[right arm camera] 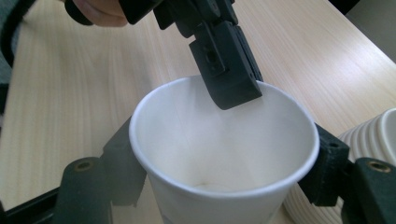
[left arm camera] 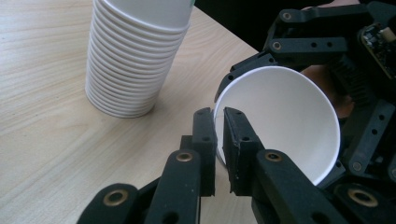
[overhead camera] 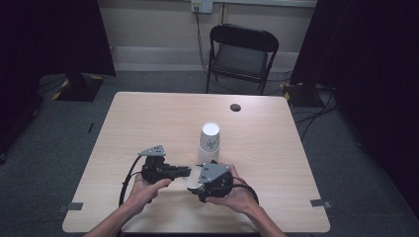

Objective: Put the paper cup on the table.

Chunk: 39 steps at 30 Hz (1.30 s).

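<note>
A single white paper cup (right arm camera: pixel 219 140) is held between my two grippers just above the table's near edge. My right gripper (right arm camera: pixel 224 168) is shut on its body, one jaw on each side of the wall. My left gripper (left arm camera: pixel 218 119) is shut on the cup's rim (left arm camera: pixel 215 112), with one jaw inside the mouth and the other outside. In the high view the left gripper (overhead camera: pixel 185 172) meets the right gripper (overhead camera: pixel 198 180) at the cup (overhead camera: pixel 190 177). A tall stack of white paper cups (overhead camera: pixel 209 140) stands upside down just behind them, also visible in the left gripper view (left arm camera: pixel 130 60).
The light wooden table (overhead camera: pixel 148 118) has a small dark round hole (overhead camera: pixel 235 107) near its far edge. A black folding chair (overhead camera: pixel 242 54) stands beyond the table. Cables trail from both grippers across the near edge. Dark curtains hang on both sides.
</note>
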Each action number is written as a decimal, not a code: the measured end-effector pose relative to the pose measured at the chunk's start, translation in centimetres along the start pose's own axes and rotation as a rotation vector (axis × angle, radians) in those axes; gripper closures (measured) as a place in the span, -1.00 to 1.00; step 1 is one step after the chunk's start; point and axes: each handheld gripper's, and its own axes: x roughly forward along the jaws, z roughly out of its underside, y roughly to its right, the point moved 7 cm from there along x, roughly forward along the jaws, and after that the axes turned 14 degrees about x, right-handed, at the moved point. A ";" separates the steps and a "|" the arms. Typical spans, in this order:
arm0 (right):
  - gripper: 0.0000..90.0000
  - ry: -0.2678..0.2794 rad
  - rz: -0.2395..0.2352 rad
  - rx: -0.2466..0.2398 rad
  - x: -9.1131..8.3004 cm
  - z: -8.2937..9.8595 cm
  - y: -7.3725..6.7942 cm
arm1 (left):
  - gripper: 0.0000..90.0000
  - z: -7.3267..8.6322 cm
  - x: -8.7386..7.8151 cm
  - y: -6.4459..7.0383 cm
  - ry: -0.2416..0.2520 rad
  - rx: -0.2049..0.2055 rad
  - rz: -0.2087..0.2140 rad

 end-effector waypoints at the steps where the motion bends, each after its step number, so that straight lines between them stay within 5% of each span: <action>1: -0.34 0.003 -0.005 0.009 -0.1 0.0 0.0 | 0.86 -0.1 -0.1 0.0 0.005 0.005 -0.001; 10: -0.34 0.045 -0.021 0.083 -0.7 -0.1 0.5 | 0.68 -0.8 -0.9 0.3 0.076 0.022 0.012; 20: -0.34 0.034 -0.010 0.149 -1.3 1.1 1.1 | 0.24 -1.2 -1.4 0.1 0.078 0.103 -0.091; 26: -0.34 0.062 0.017 0.218 -2.7 1.9 2.2 | -0.06 -0.6 -2.0 -1.0 0.027 0.131 -0.208; 35: -0.34 0.103 0.093 0.339 -5.3 3.4 4.6 | -0.28 0.2 -3.0 -2.0 -0.033 0.149 -0.298; 39: -0.34 0.122 0.099 0.392 -6.3 3.8 5.5 | -0.27 0.7 -3.7 -2.2 -0.085 0.189 -0.324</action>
